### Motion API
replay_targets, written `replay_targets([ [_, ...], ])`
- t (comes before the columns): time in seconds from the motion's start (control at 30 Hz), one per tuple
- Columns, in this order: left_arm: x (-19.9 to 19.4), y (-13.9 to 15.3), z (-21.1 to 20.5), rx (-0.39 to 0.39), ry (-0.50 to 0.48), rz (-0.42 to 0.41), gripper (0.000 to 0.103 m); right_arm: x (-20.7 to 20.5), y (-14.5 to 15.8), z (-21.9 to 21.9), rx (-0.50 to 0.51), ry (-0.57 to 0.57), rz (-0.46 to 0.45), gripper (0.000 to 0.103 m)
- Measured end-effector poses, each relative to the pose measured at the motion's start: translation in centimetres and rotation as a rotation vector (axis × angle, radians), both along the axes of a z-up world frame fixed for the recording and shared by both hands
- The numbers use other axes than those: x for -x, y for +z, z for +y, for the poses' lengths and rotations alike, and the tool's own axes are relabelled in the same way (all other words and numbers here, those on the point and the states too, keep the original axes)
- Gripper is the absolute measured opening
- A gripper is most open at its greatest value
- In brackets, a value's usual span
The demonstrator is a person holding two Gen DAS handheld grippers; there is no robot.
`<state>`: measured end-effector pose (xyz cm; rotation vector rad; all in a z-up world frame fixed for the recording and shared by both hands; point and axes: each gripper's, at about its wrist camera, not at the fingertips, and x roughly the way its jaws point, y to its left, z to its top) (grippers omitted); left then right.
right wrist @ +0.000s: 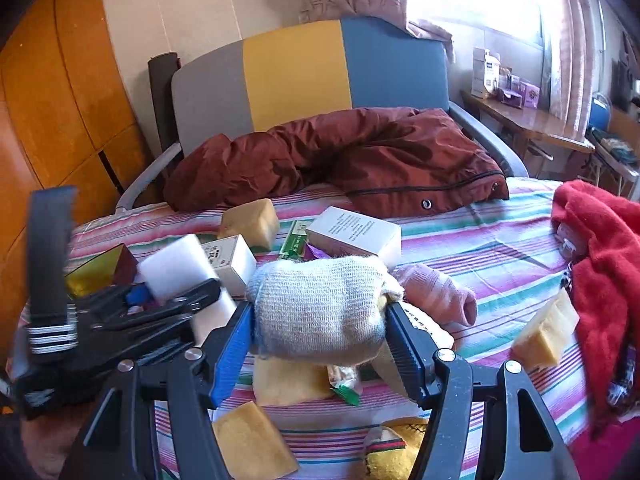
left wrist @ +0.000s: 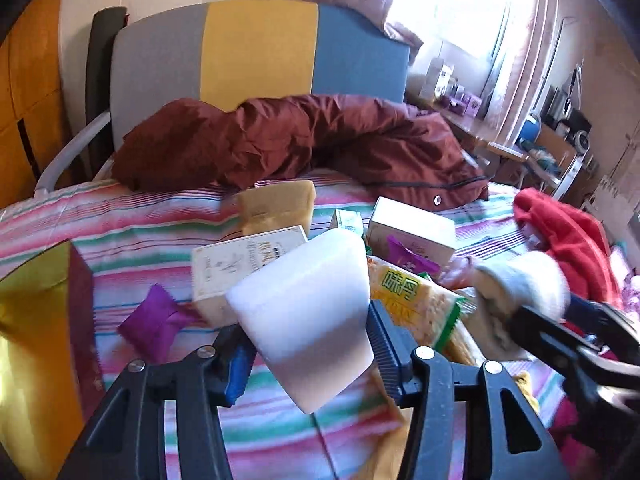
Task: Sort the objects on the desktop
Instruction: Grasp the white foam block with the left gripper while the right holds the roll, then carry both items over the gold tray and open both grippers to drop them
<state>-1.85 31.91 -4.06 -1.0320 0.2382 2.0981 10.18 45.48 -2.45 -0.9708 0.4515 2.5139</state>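
My left gripper (left wrist: pixel 308 340) is shut on a white foam block (left wrist: pixel 308 312) and holds it above the striped bed cover (left wrist: pixel 120 220); the block also shows in the right wrist view (right wrist: pixel 176 268). My right gripper (right wrist: pixel 320 336) is shut on a rolled grey-white sock (right wrist: pixel 320 304), lifted above the cover; the sock also shows at the right of the left wrist view (left wrist: pixel 520 284). A pink sock (right wrist: pixel 440 292) lies just behind it. Several boxes lie in the middle: a white box (right wrist: pixel 356 234), a cream box (left wrist: pixel 244 264), a green packet (right wrist: pixel 294 244).
Yellow sponges (right wrist: pixel 250 224) (right wrist: pixel 548 328) (right wrist: pixel 256 444) lie scattered. A snack bag (left wrist: pixel 416 300), a purple wrapper (left wrist: pixel 152 320) and a gold-and-maroon box (left wrist: pixel 44 320) lie near. A maroon jacket (right wrist: pixel 340 160) lies behind, a red garment (right wrist: pixel 600 260) at right, a yellow sock (right wrist: pixel 392 448) in front.
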Motion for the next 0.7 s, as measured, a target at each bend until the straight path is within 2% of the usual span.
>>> replay_targets([
  [0.17, 0.1, 2.0, -5.3, -0.016, 0.060, 0.036, 0.053, 0.4, 0.1, -1.4, 0.012, 0.065, 0.011, 0.066],
  [0.37, 1.8, 3.5, -13.5, 0.002, 0.177, 0.070, 0.054, 1.9, 0.7, -5.2, 0.094, 0.202, 0.015, 0.066],
  [0.47, 3.6, 3.5, -17.8, 0.036, 0.256, 0.093, 0.054, 3.5, 1.6, -8.1, 0.136, 0.283, 0.017, 0.066],
  [0.7, 8.7, 2.1, -25.3, 0.141, 0.424, 0.118, 0.054, 10.3, 2.1, -16.2, 0.183, 0.473, -0.027, 0.066],
])
